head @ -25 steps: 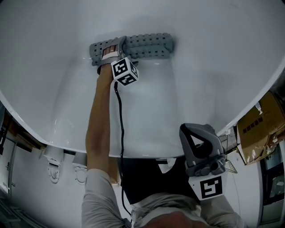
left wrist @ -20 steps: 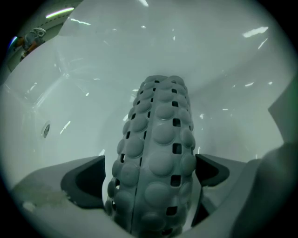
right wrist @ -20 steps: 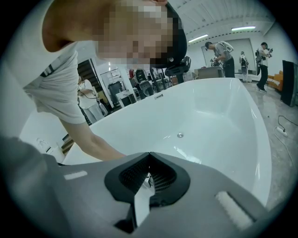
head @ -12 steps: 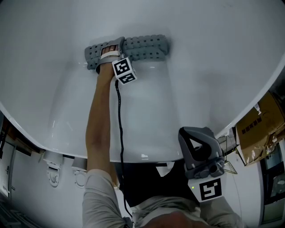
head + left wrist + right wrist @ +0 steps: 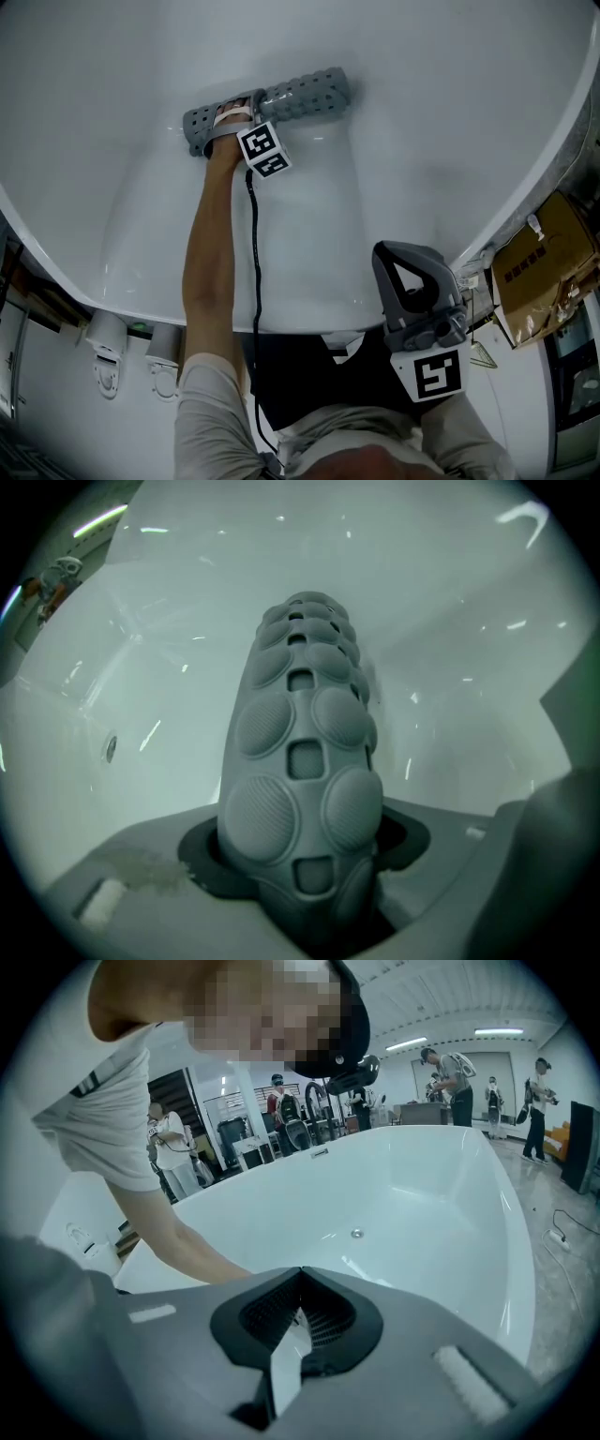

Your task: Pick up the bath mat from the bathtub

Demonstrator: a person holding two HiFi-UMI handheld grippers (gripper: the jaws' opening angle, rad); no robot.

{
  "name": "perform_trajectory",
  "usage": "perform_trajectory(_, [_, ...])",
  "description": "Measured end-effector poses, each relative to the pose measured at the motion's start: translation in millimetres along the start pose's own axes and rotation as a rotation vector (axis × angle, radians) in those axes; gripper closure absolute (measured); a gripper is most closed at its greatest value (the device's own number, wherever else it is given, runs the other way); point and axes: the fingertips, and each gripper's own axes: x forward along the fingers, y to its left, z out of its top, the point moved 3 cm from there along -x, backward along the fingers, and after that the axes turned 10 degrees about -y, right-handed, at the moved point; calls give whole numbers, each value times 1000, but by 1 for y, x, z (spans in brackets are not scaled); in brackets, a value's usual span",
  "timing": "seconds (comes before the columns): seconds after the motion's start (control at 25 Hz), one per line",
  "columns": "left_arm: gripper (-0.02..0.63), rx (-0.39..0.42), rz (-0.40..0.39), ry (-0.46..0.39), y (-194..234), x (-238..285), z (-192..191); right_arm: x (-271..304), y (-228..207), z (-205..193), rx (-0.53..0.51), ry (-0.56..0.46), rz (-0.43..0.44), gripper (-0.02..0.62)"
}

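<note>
Down in the glossy white bathtub (image 5: 422, 141), the left gripper (image 5: 305, 869) is closing its jaws round one end of the rolled grey knobbly rubber bath mat (image 5: 300, 94), so lifting it out is yet to do, while the right gripper (image 5: 298, 1288) hangs clenched and empty by the rim.

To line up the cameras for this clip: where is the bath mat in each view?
Head view: the rolled bath mat lies top centre, at the left tool, whose jaws are closing on it.
Left gripper view: the bath mat is in the centre, running from between the jaws up the frame.
Right gripper view: not in it.
Shared landmark: the white bathtub, whose inner wall shows in all three views.
</note>
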Motion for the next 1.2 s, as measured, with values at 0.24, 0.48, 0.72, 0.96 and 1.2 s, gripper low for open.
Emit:
perform_trajectory(0.24, [322, -41, 12, -72, -2, -36, 18, 4, 12, 7, -42, 2, -7, 592])
perform_trajectory(0.48, [331, -87, 49, -152, -1, -74, 62, -5, 17, 9, -68, -1, 2, 592])
perform_trajectory(0.72, [334, -77, 96, -187, 6, -126, 70, 1, 40, 19, -80, 9, 22, 592])
perform_trajectory(0.96, [337, -117, 143, -204, 8, -183, 90, -16, 46, 32, -81, 21, 24, 592])
perform_trajectory(1.2, [342, -153, 198, -244, 10, -243, 101, -28, 60, 55, -95, 22, 22, 592])
